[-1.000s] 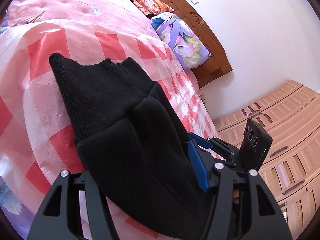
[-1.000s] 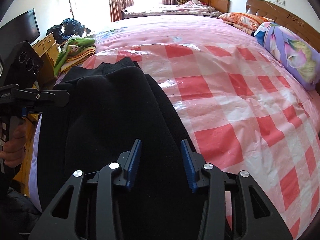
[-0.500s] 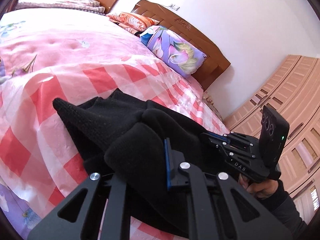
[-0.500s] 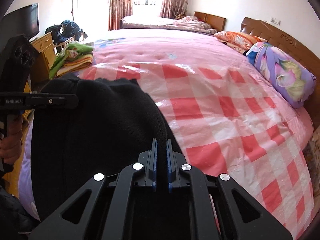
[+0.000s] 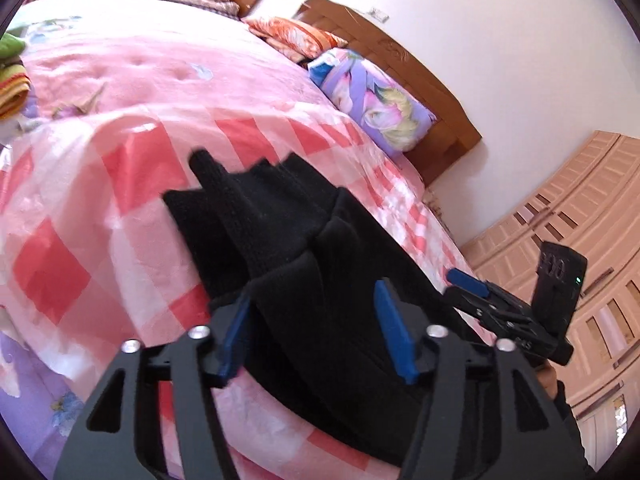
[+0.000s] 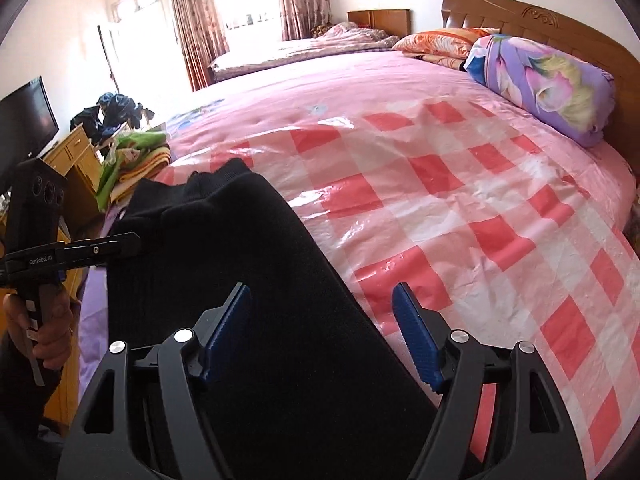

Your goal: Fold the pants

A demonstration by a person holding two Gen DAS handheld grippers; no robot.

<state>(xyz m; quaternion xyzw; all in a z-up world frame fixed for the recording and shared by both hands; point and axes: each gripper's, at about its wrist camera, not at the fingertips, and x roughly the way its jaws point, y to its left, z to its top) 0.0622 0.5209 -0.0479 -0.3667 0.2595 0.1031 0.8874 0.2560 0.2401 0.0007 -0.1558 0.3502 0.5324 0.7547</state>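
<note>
The black pants point(image 6: 224, 280) lie folded into a thick, long bundle on the near part of the bed point(image 6: 460, 184), on its pink and red checked plastic cover, well away from the wooden headboard point(image 6: 560, 28). The fabric is a dark, matte knit with a fine ribbed texture; the end farther from the cameras shows several stacked layers with uneven edges, one ribbed corner poking out above the rest. In the left wrist view the left gripper point(image 5: 316, 332) hangs just above the near end of the pants, its blue-padded jaws spread wide on either side of the bundle and gripping nothing. To its right the right gripper point(image 5: 468, 280) reaches over the same edge of the pants, one blue pad showing, with a hand point(image 5: 548, 380) below it. In the right wrist view the left gripper point(image 6: 132, 240) sits at the far left beside the pants, held by a hand point(image 6: 44, 320); from this side its jaws cannot be judged. The right gripper point(image 6: 324, 328) is above the pants with jaws wide apart and empty. A floral purple pillow point(image 6: 540, 88) rests against the headboard, well apart from the pants.
</note>
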